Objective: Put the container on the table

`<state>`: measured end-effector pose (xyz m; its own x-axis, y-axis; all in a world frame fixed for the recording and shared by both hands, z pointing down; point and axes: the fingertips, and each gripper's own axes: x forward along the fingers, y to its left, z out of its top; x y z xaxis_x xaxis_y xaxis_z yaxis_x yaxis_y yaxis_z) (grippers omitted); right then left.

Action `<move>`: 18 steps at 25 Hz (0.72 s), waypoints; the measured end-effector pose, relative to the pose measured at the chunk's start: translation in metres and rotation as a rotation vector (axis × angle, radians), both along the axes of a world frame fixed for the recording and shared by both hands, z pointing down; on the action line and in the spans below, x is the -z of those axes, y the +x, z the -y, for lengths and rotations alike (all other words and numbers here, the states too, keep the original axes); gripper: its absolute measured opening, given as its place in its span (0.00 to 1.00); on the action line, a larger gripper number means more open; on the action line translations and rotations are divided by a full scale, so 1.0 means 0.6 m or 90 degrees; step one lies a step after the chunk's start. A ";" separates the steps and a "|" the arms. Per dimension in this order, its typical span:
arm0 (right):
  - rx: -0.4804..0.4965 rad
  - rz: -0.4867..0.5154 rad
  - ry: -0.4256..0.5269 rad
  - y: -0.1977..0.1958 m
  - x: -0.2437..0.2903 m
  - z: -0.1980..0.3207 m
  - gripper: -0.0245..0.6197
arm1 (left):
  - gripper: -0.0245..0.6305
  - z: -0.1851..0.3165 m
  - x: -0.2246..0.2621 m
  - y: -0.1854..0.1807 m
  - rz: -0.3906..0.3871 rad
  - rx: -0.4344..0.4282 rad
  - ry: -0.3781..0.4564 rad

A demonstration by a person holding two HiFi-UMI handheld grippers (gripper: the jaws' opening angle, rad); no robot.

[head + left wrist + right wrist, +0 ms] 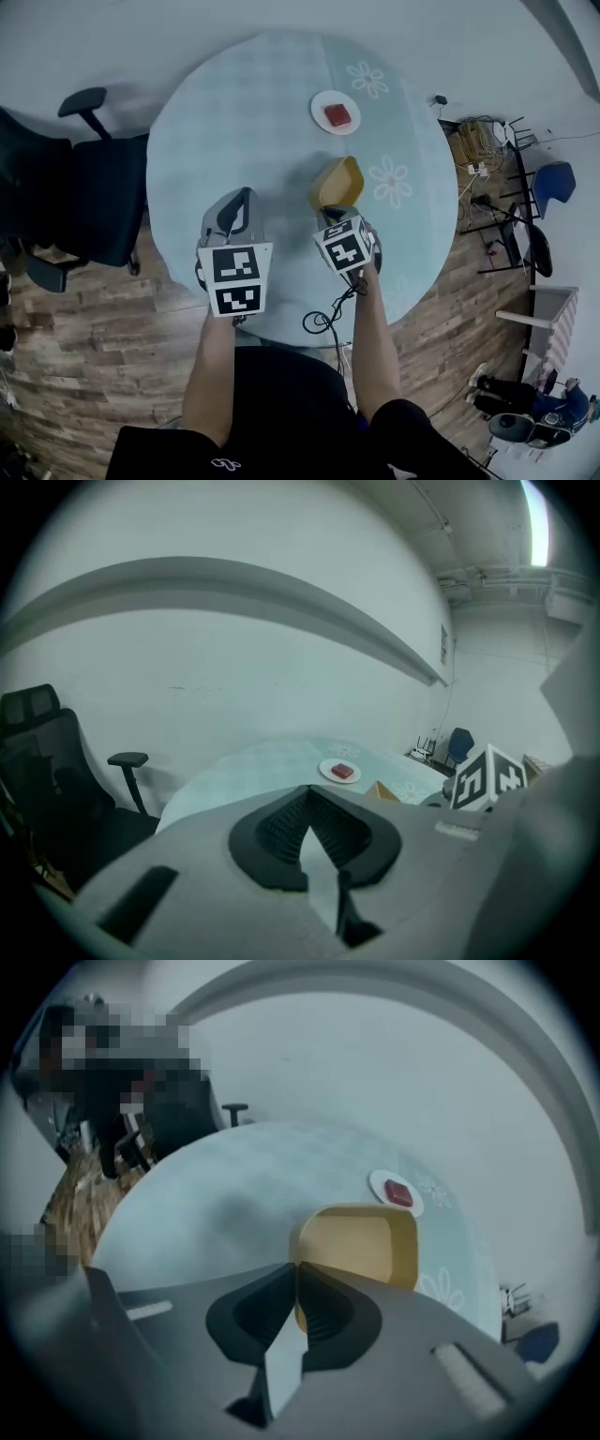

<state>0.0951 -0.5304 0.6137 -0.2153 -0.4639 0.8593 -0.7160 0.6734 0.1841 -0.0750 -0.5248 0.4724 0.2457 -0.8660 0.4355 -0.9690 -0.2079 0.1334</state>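
Observation:
A yellow container is over the round table, which is covered with a pale blue cloth. My right gripper is shut on the container's near rim. In the right gripper view the jaws meet at the edge of the container, whose hollow inside faces the camera. I cannot tell whether its base touches the cloth. My left gripper is over the table to the left of the container. Its jaws are shut with nothing between them. A corner of the container shows in the left gripper view.
A white plate with a red piece on it sits at the far side of the table, also in the plate of the right gripper view. A black office chair stands left of the table. Chairs and cables lie to the right.

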 end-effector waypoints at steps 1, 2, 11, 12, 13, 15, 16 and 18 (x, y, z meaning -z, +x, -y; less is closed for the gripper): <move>0.026 -0.034 -0.012 -0.001 -0.014 0.004 0.07 | 0.04 0.005 -0.005 -0.003 0.002 0.000 -0.004; 0.050 -0.061 -0.024 -0.002 -0.027 0.006 0.07 | 0.04 0.008 -0.009 -0.006 0.004 0.001 -0.008; 0.083 0.078 -0.029 -0.033 0.005 0.013 0.14 | 0.04 0.016 0.003 0.010 0.021 0.003 0.003; 0.068 0.144 0.002 -0.037 0.045 0.019 0.13 | 0.04 0.014 0.011 0.020 0.020 0.001 0.010; 0.047 0.209 0.050 -0.036 0.095 0.028 0.11 | 0.04 0.012 0.022 0.032 0.019 -0.002 0.020; -0.010 0.318 0.186 -0.012 0.213 0.043 0.06 | 0.04 0.005 0.051 0.064 0.015 -0.010 0.046; -0.040 0.358 0.258 0.009 0.271 0.045 0.05 | 0.04 0.000 0.068 0.082 0.013 -0.015 0.063; -0.100 0.422 0.377 0.057 0.367 0.032 0.05 | 0.04 -0.014 0.104 0.118 0.008 -0.028 0.100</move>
<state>0.1291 -0.5497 0.3936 -0.4788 -0.8567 0.1920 -0.8741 0.4855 -0.0136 -0.0040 -0.5163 0.4100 0.2801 -0.9123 0.2989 -0.9600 -0.2670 0.0846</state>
